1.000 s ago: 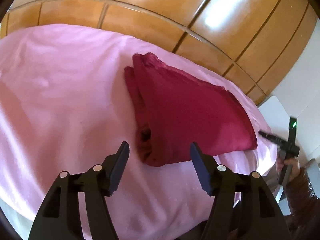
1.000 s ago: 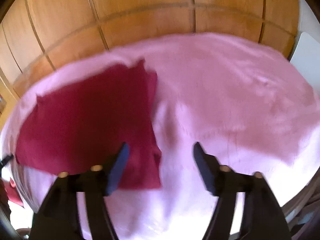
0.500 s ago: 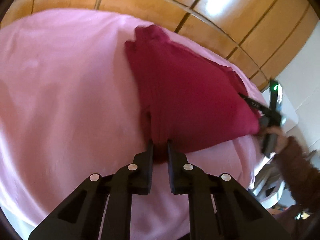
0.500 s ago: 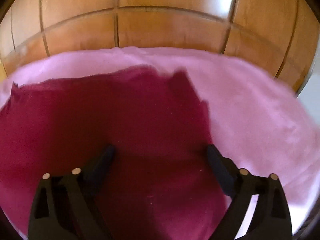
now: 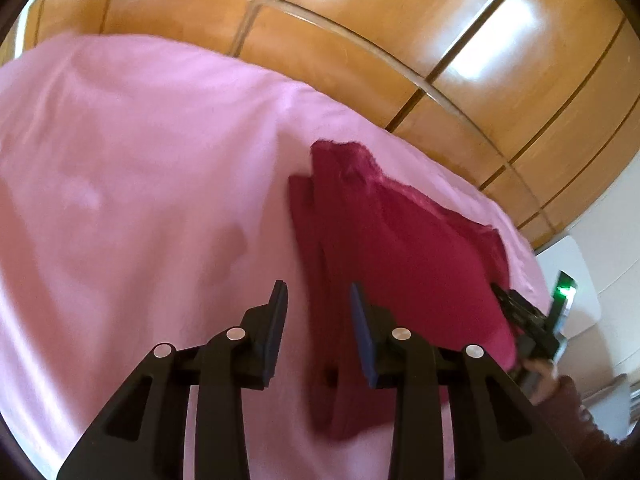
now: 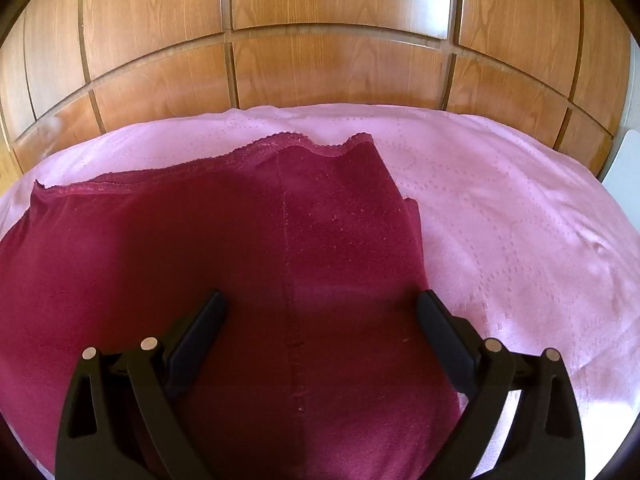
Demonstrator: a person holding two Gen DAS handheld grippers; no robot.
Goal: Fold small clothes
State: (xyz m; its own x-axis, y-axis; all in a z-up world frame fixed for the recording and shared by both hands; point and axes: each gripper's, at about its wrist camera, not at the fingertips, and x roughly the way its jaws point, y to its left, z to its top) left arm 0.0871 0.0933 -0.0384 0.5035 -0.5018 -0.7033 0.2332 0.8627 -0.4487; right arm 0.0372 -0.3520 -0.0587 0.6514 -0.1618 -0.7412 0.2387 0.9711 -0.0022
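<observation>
Right wrist view: folded maroon garment (image 6: 248,280), lace-trimmed far edge.

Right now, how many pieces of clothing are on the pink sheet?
1: a dark red garment lying folded on the pink sheet, in front of the wooden panels. Others may lie outside the views.

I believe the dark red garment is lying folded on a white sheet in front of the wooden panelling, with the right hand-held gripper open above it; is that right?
Not quite: the sheet is pink, not white, as the right wrist view shows. The rest holds: the dark red garment lies folded before the wooden panelling, the right hand-held gripper open above it.
</observation>
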